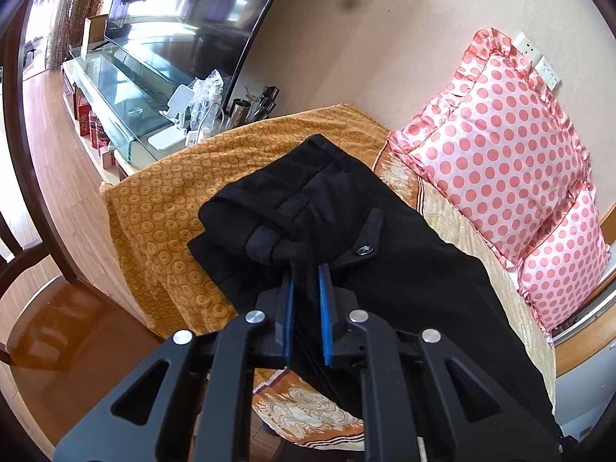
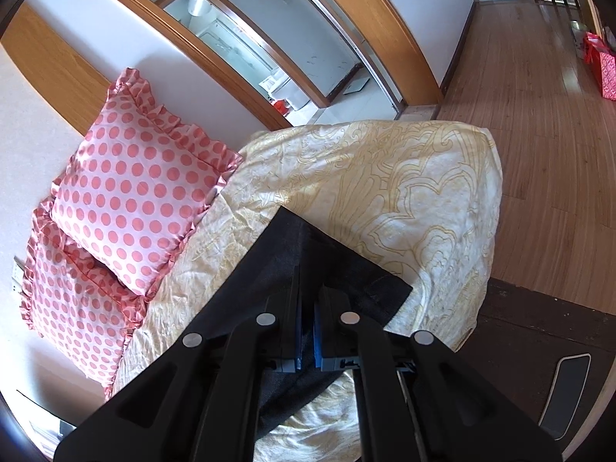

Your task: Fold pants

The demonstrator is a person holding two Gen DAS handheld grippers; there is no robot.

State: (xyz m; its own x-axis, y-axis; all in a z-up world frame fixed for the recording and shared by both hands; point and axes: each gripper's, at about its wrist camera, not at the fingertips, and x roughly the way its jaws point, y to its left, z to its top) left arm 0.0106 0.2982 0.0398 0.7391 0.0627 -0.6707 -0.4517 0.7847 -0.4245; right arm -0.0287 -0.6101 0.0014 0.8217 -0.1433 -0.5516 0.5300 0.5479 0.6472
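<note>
Pants [image 1: 346, 231], black, lie stretched along the bed [image 2: 404, 177], waist end over an orange blanket [image 1: 161, 200] and the hem end [image 2: 327, 269] on the pale patterned cover. Each end is held by one pair of tongs, so the step in hand looks like the lengthwise fold: both ends are gripped and ready to be brought together, with no fold across the length yet visible.

The left tongs [image 1: 307, 269] are nearly closed, blue pads pinching a ridge of cloth at the waistband, just beside the buttoned pocket flap [image 1: 365, 238]. The right tongs [image 2: 308, 296] are likewise almost shut on the leg cloth close to the hem, which passes between the pads and fans out beyond them in a flat corner on the cover.

The next move likely calls for lifting one end clear of the bed and carrying it over to the other, keeping the cloth taut enough that the legs stay stacked and edges meet. A loose grip could let a layer slip.

Two pink spotted pillows [image 1: 496, 146] sit beside the pants, near the wall.
</note>
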